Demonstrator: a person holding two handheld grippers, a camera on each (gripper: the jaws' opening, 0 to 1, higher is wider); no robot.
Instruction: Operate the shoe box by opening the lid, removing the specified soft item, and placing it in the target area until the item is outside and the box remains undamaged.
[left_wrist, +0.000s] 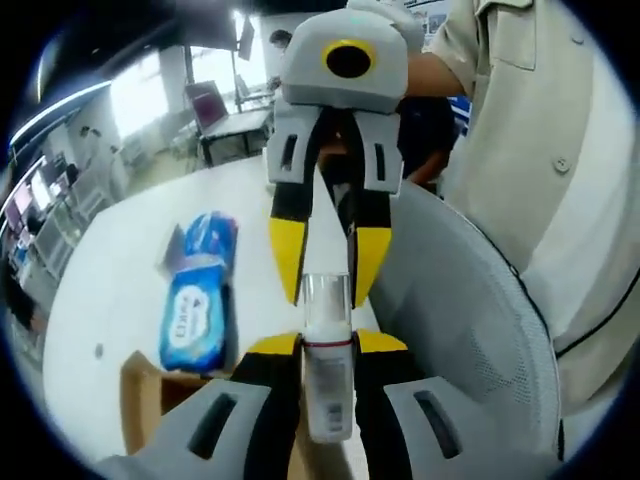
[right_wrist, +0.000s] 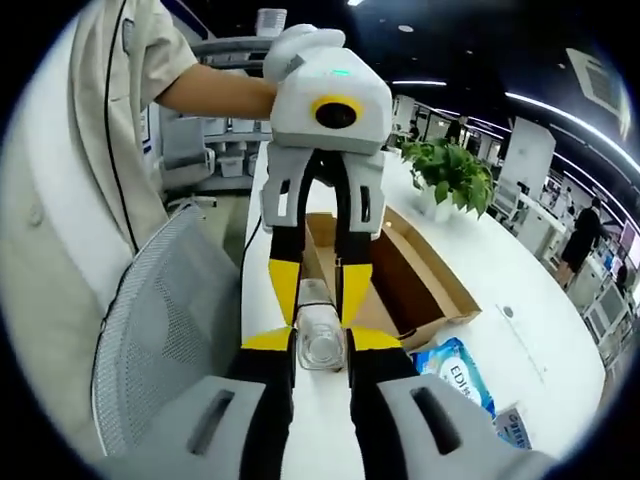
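A small white bottle with a clear cap is held between both grippers above the white table. My left gripper is shut on its white body. Facing it, my right gripper closes on the clear cap end. In the right gripper view the bottle sits between my right gripper's jaws, with the left gripper opposite. The brown shoe box lies open on the table behind. A soft blue tissue pack rests on the table outside the box.
A grey mesh chair stands close to the table edge, and a person in a beige shirt is behind it. A potted plant sits at the table's far end. Desks and monitors fill the room beyond.
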